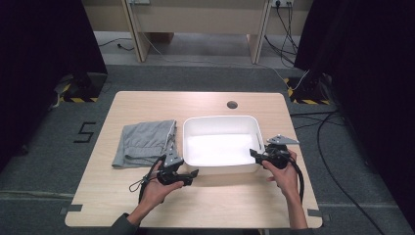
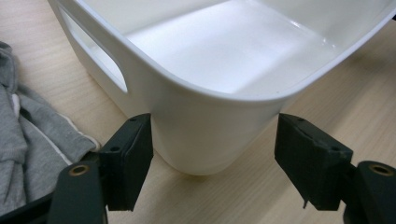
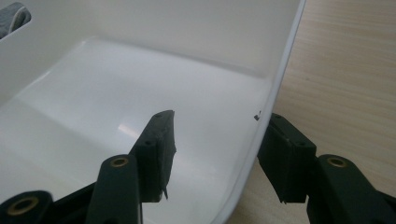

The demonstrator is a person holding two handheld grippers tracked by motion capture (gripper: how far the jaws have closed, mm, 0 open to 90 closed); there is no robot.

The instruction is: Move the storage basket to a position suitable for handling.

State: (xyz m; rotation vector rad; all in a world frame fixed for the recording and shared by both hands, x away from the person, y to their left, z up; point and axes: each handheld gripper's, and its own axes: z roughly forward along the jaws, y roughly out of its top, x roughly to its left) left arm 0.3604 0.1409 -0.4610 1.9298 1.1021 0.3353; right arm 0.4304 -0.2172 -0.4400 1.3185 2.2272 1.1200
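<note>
White rectangular tub (image 1: 220,145), empty, glossy, slot handle in its end wall, mid-bench (image 1: 147,103), long axis left–right. Left tongs (image 2: 212,161) gape before its near-left corner; right tongs (image 3: 217,156) straddle the right wall, unclosed. Grey garment (image 1: 144,142) lies just left.

- A lab-style recording space, not a home.
- Black curtains (image 1: 44,39) flank a lone wooden table (image 1: 147,205).
- Hazard-striped stand bases (image 1: 78,98), loose floor cables (image 1: 337,181), and grey carpet marked "5" (image 1: 84,132).
</note>
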